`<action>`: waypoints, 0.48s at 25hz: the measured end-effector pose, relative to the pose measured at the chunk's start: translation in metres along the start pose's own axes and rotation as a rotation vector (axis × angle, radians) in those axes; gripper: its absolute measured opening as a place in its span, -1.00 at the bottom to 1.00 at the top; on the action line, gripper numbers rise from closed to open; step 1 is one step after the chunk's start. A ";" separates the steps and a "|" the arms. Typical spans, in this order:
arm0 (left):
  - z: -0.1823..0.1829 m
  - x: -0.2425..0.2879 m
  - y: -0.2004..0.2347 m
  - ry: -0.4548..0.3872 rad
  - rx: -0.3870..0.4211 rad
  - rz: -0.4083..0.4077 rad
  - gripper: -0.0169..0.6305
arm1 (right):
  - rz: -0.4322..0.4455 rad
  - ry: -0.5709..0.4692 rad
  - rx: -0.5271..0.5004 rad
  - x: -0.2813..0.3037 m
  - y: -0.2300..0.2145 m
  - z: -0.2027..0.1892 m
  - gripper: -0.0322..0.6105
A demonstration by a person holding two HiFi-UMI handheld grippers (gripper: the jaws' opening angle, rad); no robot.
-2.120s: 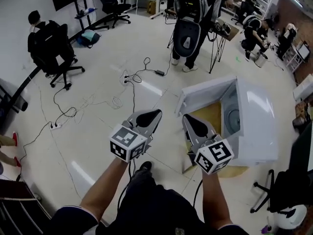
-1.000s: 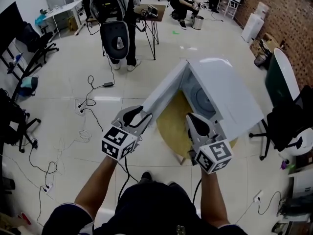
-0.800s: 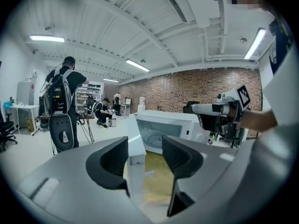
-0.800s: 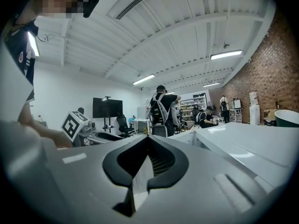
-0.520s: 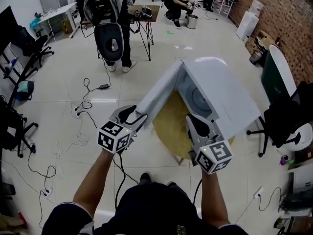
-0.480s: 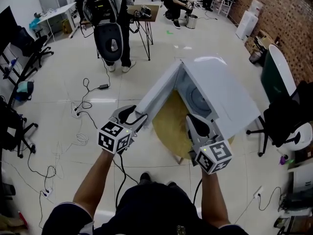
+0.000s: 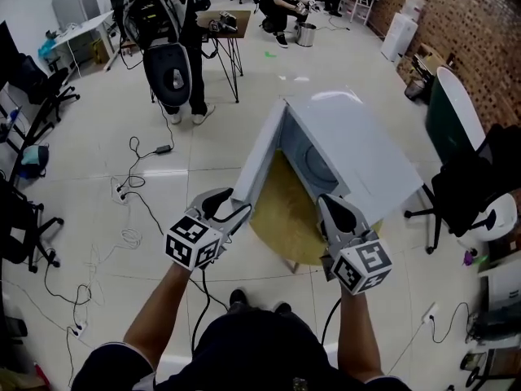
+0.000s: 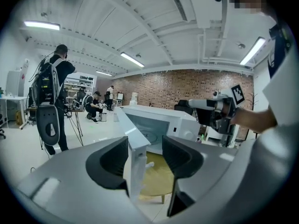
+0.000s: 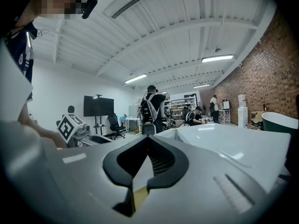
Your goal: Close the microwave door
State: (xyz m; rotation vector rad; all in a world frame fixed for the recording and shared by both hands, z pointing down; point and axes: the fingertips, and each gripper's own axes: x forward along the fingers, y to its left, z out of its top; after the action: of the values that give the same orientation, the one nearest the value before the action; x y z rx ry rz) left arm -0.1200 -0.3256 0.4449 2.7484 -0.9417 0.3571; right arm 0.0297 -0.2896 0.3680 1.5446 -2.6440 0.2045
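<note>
The white microwave [image 7: 358, 153] stands on a round yellow table [image 7: 281, 218], its door [image 7: 260, 165] swung wide open to the left. My left gripper [image 7: 221, 204] is at the door's free edge. In the left gripper view the left gripper [image 8: 145, 141] is open, and the door edge [image 8: 135, 164] stands between the jaws, nearer the left pad, unclamped. My right gripper [image 7: 335, 210] hovers at the microwave's near front corner. Seen in the right gripper view, that gripper [image 9: 148, 139] is shut and empty, with the microwave's top [image 9: 233, 143] to its right.
A person with a large backpack rig [image 7: 167, 23] stands beyond the microwave beside a small folding table [image 7: 220, 23]. Cables [image 7: 130, 194] trail over the floor at left. An office chair [image 7: 464, 186] stands close on the right, more chairs [image 7: 24, 235] at far left.
My left gripper has spread its jaws and dropped onto the door's free edge, which now sits between them. The right gripper has drifted slightly right, still shut.
</note>
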 end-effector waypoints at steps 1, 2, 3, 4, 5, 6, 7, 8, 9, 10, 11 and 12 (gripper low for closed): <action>0.000 0.004 -0.007 0.003 0.006 -0.014 -0.25 | -0.009 0.000 0.003 -0.004 -0.004 0.000 -0.89; 0.000 0.007 -0.014 0.006 0.012 -0.028 -0.25 | -0.018 0.001 0.006 -0.008 -0.007 -0.001 -0.89; 0.000 0.011 -0.021 0.007 0.017 -0.042 -0.25 | -0.026 0.001 0.009 -0.012 -0.009 -0.003 -0.89; 0.000 0.015 -0.027 0.007 0.022 -0.056 -0.25 | -0.033 0.000 0.010 -0.016 -0.012 -0.004 -0.89; 0.001 0.019 -0.032 0.008 0.027 -0.068 -0.25 | -0.041 -0.001 0.012 -0.020 -0.014 -0.004 -0.89; 0.001 0.024 -0.038 0.009 0.035 -0.079 -0.25 | -0.049 -0.002 0.013 -0.024 -0.016 -0.005 -0.89; 0.001 0.028 -0.043 0.011 0.042 -0.089 -0.25 | -0.057 -0.002 0.016 -0.028 -0.018 -0.005 -0.89; 0.001 0.033 -0.049 0.014 0.049 -0.098 -0.26 | -0.065 -0.001 0.020 -0.032 -0.022 -0.006 -0.89; 0.001 0.038 -0.055 0.016 0.054 -0.107 -0.26 | -0.075 0.000 0.023 -0.037 -0.025 -0.007 -0.89; 0.002 0.044 -0.060 0.018 0.058 -0.118 -0.26 | -0.085 0.000 0.026 -0.041 -0.029 -0.008 -0.89; 0.003 0.049 -0.066 0.019 0.062 -0.130 -0.26 | -0.095 -0.002 0.029 -0.046 -0.033 -0.008 -0.89; 0.004 0.055 -0.071 0.020 0.066 -0.143 -0.26 | -0.106 -0.006 0.030 -0.050 -0.036 -0.007 -0.89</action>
State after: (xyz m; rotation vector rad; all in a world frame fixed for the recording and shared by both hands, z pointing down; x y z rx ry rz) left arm -0.0331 -0.3035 0.4489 2.8454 -0.7362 0.3969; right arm 0.0859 -0.2627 0.3716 1.6917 -2.5655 0.2344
